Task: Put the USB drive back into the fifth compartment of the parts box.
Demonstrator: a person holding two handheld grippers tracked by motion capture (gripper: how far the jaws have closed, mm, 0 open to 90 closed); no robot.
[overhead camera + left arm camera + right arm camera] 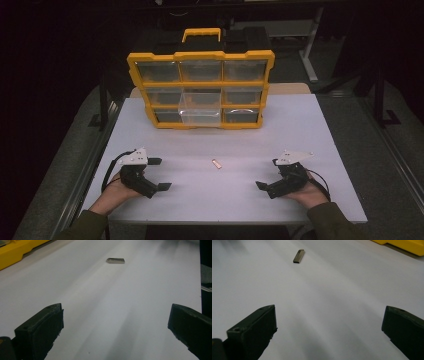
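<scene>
A small flat metal piece point(216, 163) lies on the white table point(220, 140), midway between the two hands. In the left gripper view the metal piece point(115, 260) lies far ahead of the jaws; in the right gripper view the piece point(298, 256) lies ahead and to the left. My left gripper point(159, 174) rests at the front left, open, jaws pointing toward the middle with nothing between them. My right gripper point(268, 173) rests at the front right, open and empty, facing the left one.
A yellow organizer case point(201, 89) with clear drawers stands upright at the table's back; one middle drawer point(200, 109) is pulled out toward me. Its yellow edge point(17, 252) shows in the left gripper view, and the edge point(404, 245) in the right gripper view.
</scene>
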